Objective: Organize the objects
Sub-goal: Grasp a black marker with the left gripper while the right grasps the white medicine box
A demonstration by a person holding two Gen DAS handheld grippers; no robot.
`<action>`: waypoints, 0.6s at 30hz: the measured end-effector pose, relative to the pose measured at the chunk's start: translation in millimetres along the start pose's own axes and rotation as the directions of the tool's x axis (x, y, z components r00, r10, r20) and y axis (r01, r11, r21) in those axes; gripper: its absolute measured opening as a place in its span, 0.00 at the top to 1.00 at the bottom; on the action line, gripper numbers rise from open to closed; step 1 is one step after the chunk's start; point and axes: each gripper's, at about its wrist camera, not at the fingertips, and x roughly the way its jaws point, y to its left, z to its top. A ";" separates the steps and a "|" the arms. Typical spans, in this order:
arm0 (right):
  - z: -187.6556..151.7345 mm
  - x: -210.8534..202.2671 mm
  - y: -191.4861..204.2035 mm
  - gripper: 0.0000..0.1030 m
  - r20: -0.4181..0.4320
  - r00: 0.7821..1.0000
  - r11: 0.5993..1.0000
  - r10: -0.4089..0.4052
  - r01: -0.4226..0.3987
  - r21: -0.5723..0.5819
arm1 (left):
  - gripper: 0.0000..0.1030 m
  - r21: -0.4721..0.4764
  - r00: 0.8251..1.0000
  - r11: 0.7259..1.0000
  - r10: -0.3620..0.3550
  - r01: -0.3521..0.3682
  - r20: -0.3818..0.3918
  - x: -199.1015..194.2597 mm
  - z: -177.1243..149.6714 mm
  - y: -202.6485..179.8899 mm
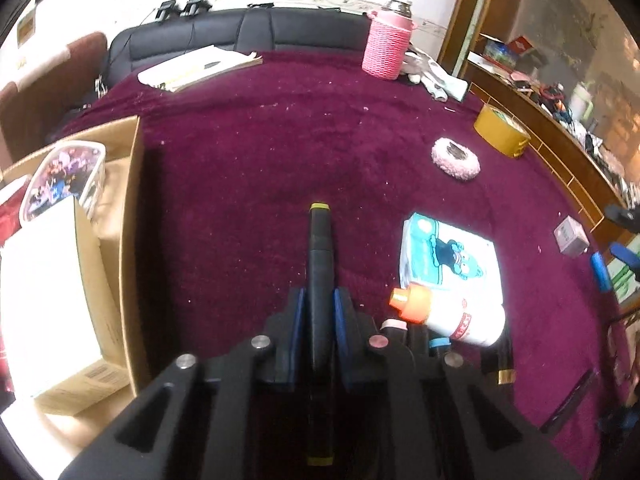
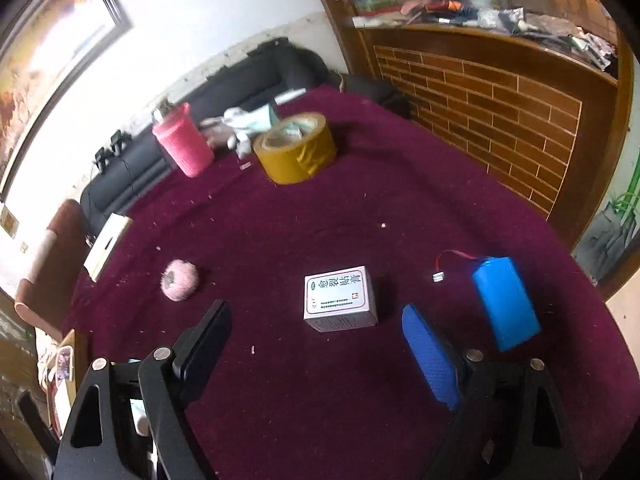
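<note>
Left gripper (image 1: pixel 318 308) is clamped tight on a black marker (image 1: pixel 320 264), blue pads pressing its barrel from both sides, the yellow-tipped end sticking out toward twelve o'clock over the maroon cloth (image 1: pixel 260 152). Just off at three o'clock, a white bottle (image 1: pixel 460 318) with an orange cap lies on its side, more markers tucked under it, and a tissue pack (image 1: pixel 448 256) sits right behind it at one o'clock. Over at nine o'clock, the cardboard box (image 1: pixel 128 216) stands open: inside is a white carton (image 1: pixel 44 288) nearest, with a clear lidded tub (image 1: pixel 64 178) with a colourful printed top leaning behind it. Further out at two o'clock there's the pink fuzzy ring (image 1: pixel 456 159), then a roll of yellow tape (image 1: pixel 502 132), and far off at one o'clock a pink woven flask (image 1: pixel 386 46). Switching to the right wrist view: right gripper (image 2: pixel 316 356) stands wide open, nothing between the fingers, hovering over the cloth. A small white medicine box (image 2: pixel 340 298) sits dead ahead at twelve o'clock, just beyond the fingertips, and a blue battery pack (image 2: pixel 506 302) with red wires lies at two o'clock.
</note>
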 end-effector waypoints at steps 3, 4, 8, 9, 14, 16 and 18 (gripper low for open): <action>-1.3 16.5 6.1 0.12 0.009 0.997 0.994 -0.082 0.083 -0.068 | 0.86 0.014 1.000 1.000 0.011 -0.012 0.008 -0.4 -0.4 -1.5; -3.1 23.1 8.8 0.14 0.012 0.994 0.989 -0.113 0.113 -0.096 | 0.86 0.020 1.000 1.000 0.019 -0.019 0.011 -0.5 -0.8 -2.6; -9.3 48.7 10.2 0.52 -0.013 0.982 0.970 -0.186 0.181 -0.161 | 0.86 0.043 0.999 0.998 0.046 -0.047 0.019 -0.5 -2.3 -6.7; -10.6 52.9 6.9 0.52 -0.017 0.984 0.973 -0.179 0.174 -0.152 | 0.86 0.044 0.999 0.998 0.047 -0.048 0.019 -0.6 -2.1 -6.8; -11.4 45.1 -3.0 0.53 0.033 0.993 0.986 -0.112 0.116 -0.117 | 0.86 0.020 0.999 0.999 0.031 -0.032 0.019 -1.2 -1.8 -4.3; -10.6 38.8 -0.6 0.53 0.059 0.995 0.990 -0.085 0.091 -0.110 | 0.86 0.003 1.000 1.000 0.013 -0.013 0.017 -1.5 -0.9 -1.4; -11.9 33.1 6.1 0.53 0.085 0.995 0.991 -0.056 0.066 -0.116 | 0.86 -0.030 1.000 1.000 0.000 0.001 0.028 -4.3 -0.2 3.7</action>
